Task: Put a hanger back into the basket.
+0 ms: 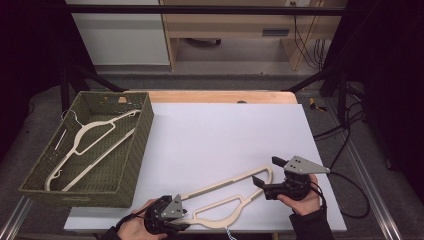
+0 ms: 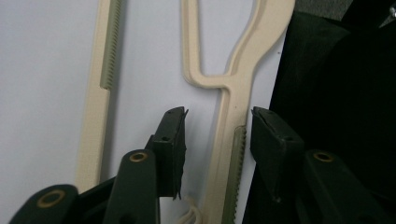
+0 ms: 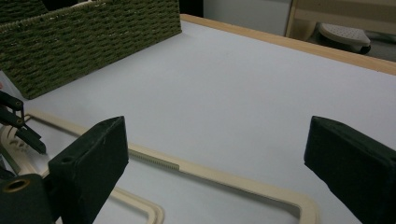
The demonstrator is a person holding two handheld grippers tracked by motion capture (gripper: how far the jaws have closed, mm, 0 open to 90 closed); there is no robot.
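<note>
Hangers are the things in hand. From the high view, a cream hanger (image 1: 227, 192) lies flat near the front edge of the bench (image 1: 220, 135), running from the front-left up toward the right. The left gripper (image 1: 172, 214) sits over the hanger's front-left end, held by the person's left hand (image 1: 134, 227). The right gripper (image 1: 267, 172), in the right hand (image 1: 300, 200), stands at the hanger's far right end with its jaws spread wide. A green woven basket (image 1: 132, 165) rests on the left edge of the bench with another cream hanger (image 1: 90, 147) lying inside it.

In the left gripper view, the left gripper (image 2: 218, 135) straddles one arm of the hanger (image 2: 231, 126); a narrow gap shows on each side of the arm, so the pads do not yet press on it.

In the right gripper view, the right gripper (image 3: 212, 154) is wide open above the hanger's (image 3: 219, 179) corner, nothing between the jaws. The basket (image 3: 88, 42) stands toward the far left of this view.
</note>
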